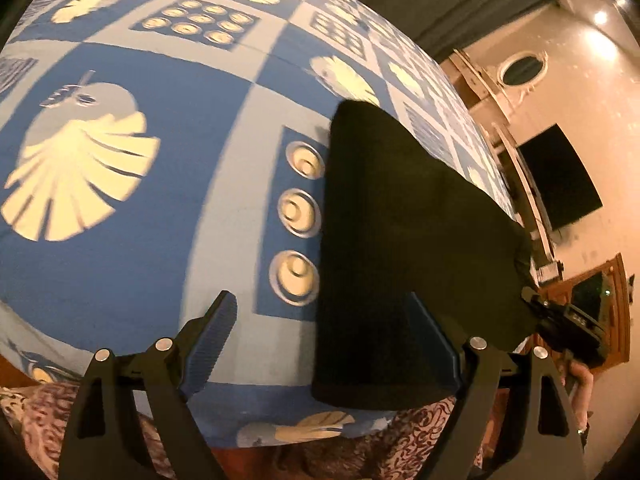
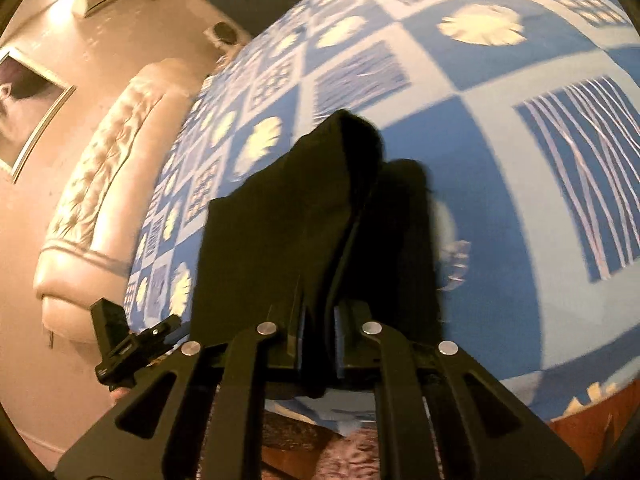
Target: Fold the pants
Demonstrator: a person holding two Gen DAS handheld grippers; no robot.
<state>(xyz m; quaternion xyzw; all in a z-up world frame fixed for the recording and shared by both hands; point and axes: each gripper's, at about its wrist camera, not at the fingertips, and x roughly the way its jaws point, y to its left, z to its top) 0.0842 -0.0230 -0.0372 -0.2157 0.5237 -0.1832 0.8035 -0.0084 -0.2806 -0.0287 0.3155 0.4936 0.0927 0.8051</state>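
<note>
The black pants (image 1: 404, 248) lie on the blue patterned bed sheet (image 1: 140, 248), stretching away from me. My left gripper (image 1: 324, 344) is open, its right finger (image 1: 434, 344) at the near left edge of the pants, its left finger (image 1: 212, 340) over bare sheet. In the right wrist view the pants (image 2: 288, 224) rise in a bunched fold. My right gripper (image 2: 318, 344) is shut on the near edge of the pants, cloth pinched between the pads. The right gripper also shows in the left wrist view (image 1: 560, 320) at the pants' right corner.
The bed sheet (image 2: 500, 168) covers the whole bed. A cream tufted headboard (image 2: 108, 184) stands at the left. A dark TV (image 1: 560, 176) hangs on the wall at right, near a wooden cabinet (image 1: 592, 288). A patterned rug (image 1: 40, 416) lies below the bed edge.
</note>
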